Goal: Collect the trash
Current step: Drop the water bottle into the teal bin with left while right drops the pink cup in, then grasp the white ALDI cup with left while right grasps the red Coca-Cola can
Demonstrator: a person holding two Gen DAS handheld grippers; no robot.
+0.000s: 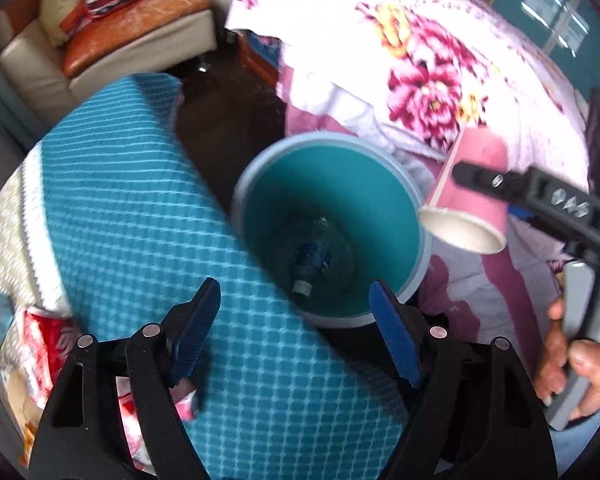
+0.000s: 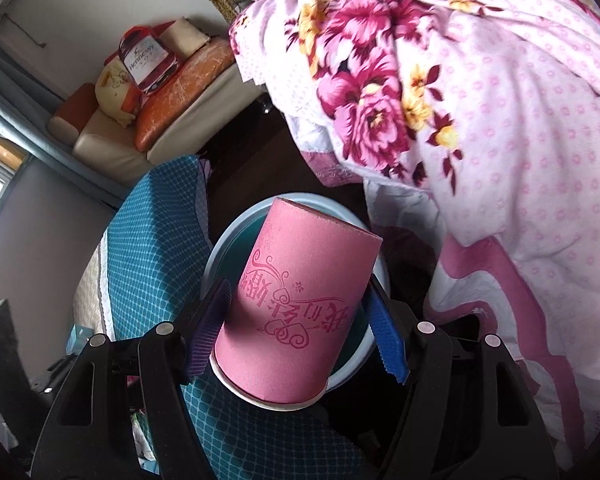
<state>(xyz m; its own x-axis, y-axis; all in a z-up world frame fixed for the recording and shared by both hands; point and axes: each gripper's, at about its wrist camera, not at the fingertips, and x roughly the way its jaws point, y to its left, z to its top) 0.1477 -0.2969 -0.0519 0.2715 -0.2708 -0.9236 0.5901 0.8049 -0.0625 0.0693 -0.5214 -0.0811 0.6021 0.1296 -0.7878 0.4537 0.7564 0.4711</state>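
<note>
A teal bin (image 1: 340,184) with a pale grey-blue rim stands on the dark floor between two beds. A clear plastic bottle (image 1: 312,264) with a dark blue label lies at its bottom. My left gripper (image 1: 296,320) hangs open above the bin's near rim, with nothing between its blue pads. My right gripper (image 2: 296,332) is shut on a pink paper cup (image 2: 296,304) with printed script. The cup is tilted, its base pointing away from the camera, and it hides most of the bin (image 2: 228,240). In the left wrist view the cup (image 1: 468,196) hovers at the bin's right rim.
A blue checked blanket (image 1: 140,200) covers the bed to the left of the bin, and a floral quilt (image 1: 420,60) hangs on the right. A sofa (image 1: 100,40) with cushions stands beyond. Red packaging (image 1: 48,348) lies at the lower left. A person's hand (image 1: 572,360) grips the right handle.
</note>
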